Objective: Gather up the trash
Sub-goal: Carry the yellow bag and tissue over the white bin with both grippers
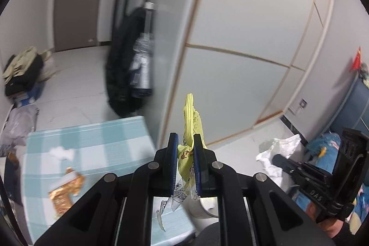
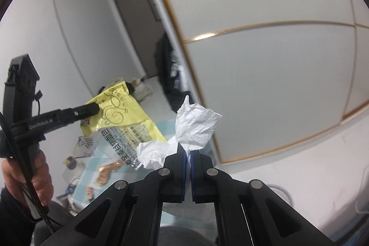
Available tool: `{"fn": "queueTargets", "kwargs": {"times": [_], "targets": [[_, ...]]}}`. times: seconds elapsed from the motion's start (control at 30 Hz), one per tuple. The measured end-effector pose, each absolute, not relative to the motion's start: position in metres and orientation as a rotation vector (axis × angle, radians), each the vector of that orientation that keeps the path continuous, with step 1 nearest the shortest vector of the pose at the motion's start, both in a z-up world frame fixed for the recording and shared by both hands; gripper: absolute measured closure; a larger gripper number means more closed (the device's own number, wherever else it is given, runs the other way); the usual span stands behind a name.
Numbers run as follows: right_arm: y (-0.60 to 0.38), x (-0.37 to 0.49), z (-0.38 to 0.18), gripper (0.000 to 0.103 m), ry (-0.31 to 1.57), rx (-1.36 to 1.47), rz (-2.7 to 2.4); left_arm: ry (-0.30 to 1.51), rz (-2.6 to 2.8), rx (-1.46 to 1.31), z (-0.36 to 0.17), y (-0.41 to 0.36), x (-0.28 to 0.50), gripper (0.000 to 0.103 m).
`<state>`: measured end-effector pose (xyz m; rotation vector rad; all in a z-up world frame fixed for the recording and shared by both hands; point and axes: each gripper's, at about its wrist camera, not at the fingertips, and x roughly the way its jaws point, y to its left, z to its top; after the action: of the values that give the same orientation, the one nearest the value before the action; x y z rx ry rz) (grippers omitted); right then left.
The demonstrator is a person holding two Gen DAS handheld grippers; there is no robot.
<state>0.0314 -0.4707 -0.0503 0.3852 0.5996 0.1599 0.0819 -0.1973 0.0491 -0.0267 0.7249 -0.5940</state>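
Note:
My left gripper (image 1: 185,142) is shut on a yellow snack wrapper (image 1: 191,123) that sticks up between its blue pads and hangs below them. In the right wrist view the same yellow wrapper (image 2: 124,114) dangles from the left gripper (image 2: 95,107), held by a hand at the left. My right gripper (image 2: 187,150) is shut on a crumpled white tissue (image 2: 196,123), which fans out above and to the left of the pads. Both grippers are held up in the air above a table with a blue-and-white checked cloth (image 1: 92,142). The tissue (image 1: 280,150) also shows at the right of the left wrist view.
On the checked cloth lie an orange-gold wrapper (image 1: 65,190), a small white scrap (image 1: 61,152) and a roll of tape (image 1: 205,206). A white panelled wardrobe (image 1: 242,38) fills the background. Dark clothes (image 1: 122,66) hang by its edge; a pile of clothes (image 1: 23,68) sits at the far left.

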Motion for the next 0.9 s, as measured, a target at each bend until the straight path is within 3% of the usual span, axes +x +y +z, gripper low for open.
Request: {"fn": "queueTargets", "kwargs": {"times": [0.47,0.9], "targets": [[-0.574,0.037,-0.169,0.1,0.811,0.587,-0.048,0.932,-0.793,0.163,-0.022,-0.329,0.094,0.094],[-0.598,0.07,-0.305,0.099,1.082,0.747,-0.043,1.144,-0.799,0.413,-0.123,-0.408,0.111,0.094]]}}
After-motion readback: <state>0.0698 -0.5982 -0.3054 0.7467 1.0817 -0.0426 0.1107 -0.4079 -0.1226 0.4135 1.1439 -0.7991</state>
